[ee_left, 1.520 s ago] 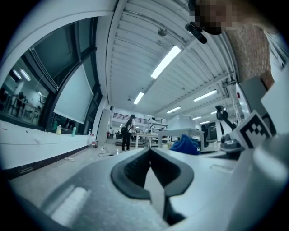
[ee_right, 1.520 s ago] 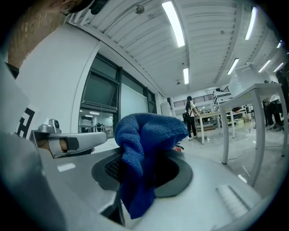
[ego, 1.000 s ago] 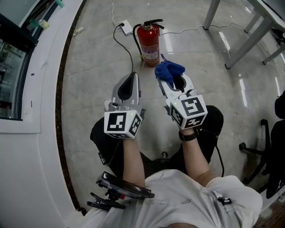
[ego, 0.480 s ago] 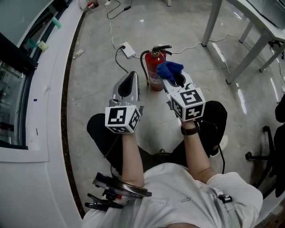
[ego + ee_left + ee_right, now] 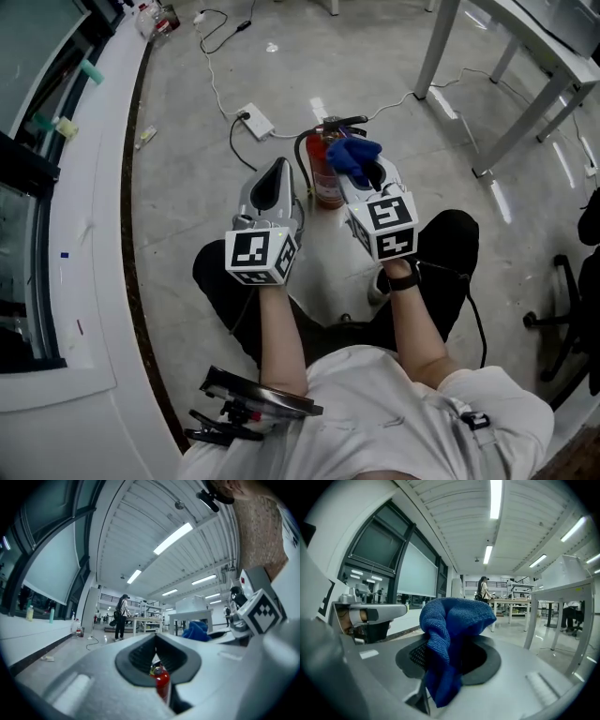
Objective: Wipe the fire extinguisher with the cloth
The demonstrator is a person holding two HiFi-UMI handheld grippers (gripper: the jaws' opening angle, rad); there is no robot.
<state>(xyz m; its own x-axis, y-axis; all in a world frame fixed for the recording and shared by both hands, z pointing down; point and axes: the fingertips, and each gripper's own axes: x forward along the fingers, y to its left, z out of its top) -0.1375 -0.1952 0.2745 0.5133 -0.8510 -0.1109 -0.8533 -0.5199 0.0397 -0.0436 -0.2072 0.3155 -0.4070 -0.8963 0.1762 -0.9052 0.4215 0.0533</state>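
A red fire extinguisher [image 5: 324,180] stands upright on the grey floor, its black handle and hose at the top. My right gripper [image 5: 360,170] is shut on a bunched blue cloth [image 5: 352,152], and the cloth overlaps the extinguisher's top right side. In the right gripper view the cloth [image 5: 453,618] fills the space over the jaws and hides the extinguisher. To the extinguisher's left my left gripper [image 5: 279,169] is shut with nothing in it. In the left gripper view the extinguisher [image 5: 161,682] shows through the slit below the jaw tips.
A white power strip [image 5: 256,121] with cables lies on the floor behind the extinguisher. Metal table legs [image 5: 433,52] stand at the back right, with a chair base [image 5: 561,319] at the right edge. A white curved ledge [image 5: 89,234] runs along the left. A person [image 5: 121,617] stands far off.
Both grippers have come up to the extinguisher. The cloth, earlier short of it, now overlaps its top. The left gripper's tip has drawn level with its left side.
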